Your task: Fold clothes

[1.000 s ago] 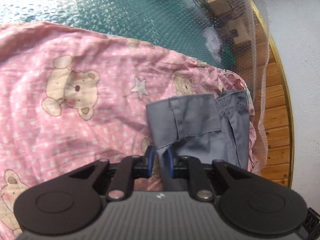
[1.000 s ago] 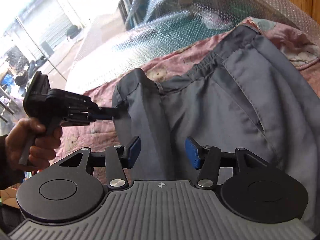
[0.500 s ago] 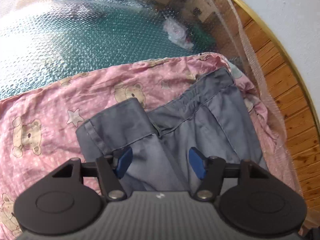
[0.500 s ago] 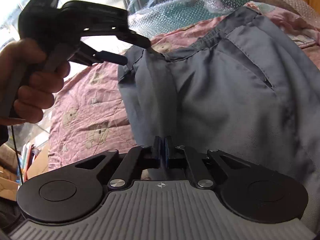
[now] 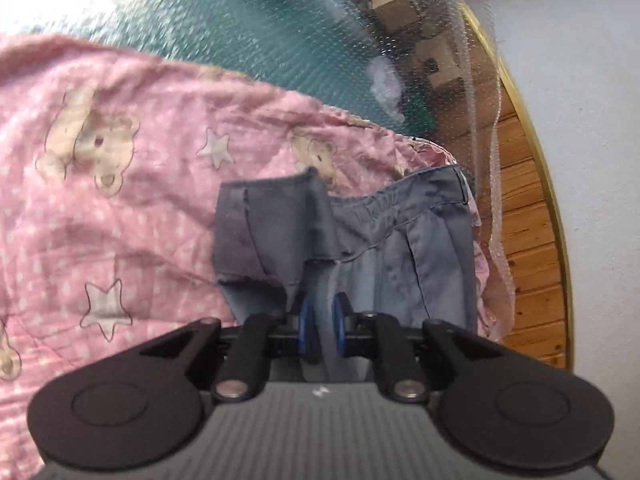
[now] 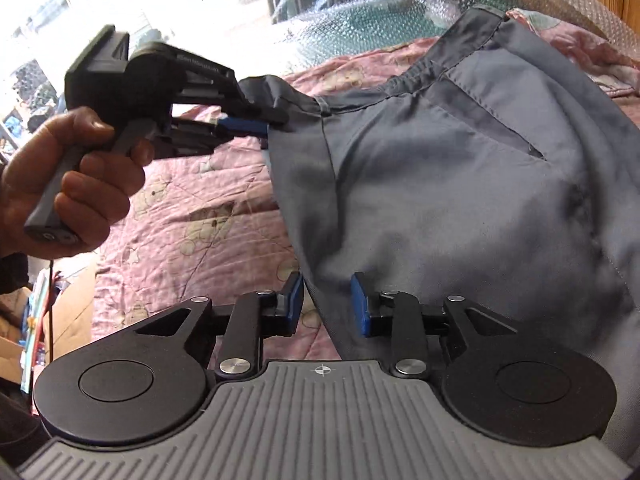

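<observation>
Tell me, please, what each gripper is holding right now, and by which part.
The left gripper pinches the grey trousers at the waistband edge. The right gripper holds nothing: its just-opened fingers straddle the cloth's edge without pressing it.

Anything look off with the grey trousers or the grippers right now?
One oddity: the grey trousers are bunched and twisted at the waistband where the left gripper pinches them. The right gripper, its jaws just reopened, only straddles a fabric edge, gripping nothing.

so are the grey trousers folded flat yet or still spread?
Partly folded, not flat: one waistband corner of the grey trousers is lifted and doubled over, clamped in the left gripper; the rest lies spread on the pink blanket.
</observation>
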{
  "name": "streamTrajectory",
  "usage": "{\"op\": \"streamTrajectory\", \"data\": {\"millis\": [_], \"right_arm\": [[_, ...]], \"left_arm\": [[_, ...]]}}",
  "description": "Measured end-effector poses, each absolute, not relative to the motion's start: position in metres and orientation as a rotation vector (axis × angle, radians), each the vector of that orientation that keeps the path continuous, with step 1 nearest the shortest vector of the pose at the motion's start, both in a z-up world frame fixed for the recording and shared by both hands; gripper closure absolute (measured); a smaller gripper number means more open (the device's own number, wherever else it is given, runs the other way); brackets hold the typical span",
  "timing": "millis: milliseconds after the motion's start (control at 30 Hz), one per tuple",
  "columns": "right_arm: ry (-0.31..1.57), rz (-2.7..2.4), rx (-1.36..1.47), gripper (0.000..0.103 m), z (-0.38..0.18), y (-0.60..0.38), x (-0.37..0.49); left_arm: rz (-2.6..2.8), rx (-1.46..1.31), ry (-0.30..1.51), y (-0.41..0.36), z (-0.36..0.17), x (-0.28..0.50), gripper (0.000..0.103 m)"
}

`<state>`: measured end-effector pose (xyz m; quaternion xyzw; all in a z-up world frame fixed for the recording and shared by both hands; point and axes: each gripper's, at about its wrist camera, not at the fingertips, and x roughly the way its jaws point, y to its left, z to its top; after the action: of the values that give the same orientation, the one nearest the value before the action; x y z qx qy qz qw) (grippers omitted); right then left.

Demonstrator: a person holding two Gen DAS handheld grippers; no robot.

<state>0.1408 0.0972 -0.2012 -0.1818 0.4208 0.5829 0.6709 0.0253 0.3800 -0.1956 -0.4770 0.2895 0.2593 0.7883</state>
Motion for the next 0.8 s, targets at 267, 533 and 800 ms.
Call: {"op": "streamTrajectory", "data": {"millis": [267, 533, 800], "right_arm": [[0.98, 1.251, -0.388, 0.065, -0.21, 0.095, 0.136], [0.897, 1.187, -0.191, 0.045, -0.185, 0.071, 0.138], [1.027, 1.182, -0.258, 0.047, -0.202, 0.082, 0.139]], "left_arm": [[0.743, -0.633, 0.897, 0.36, -0.173, 0.115, 0.084], [0.213, -1.209, 0.27, 0.426, -0.209, 0.035, 0.098], [0.299, -1.31, 0.348, 0.433, -0.254, 0.002, 0.091]]}}
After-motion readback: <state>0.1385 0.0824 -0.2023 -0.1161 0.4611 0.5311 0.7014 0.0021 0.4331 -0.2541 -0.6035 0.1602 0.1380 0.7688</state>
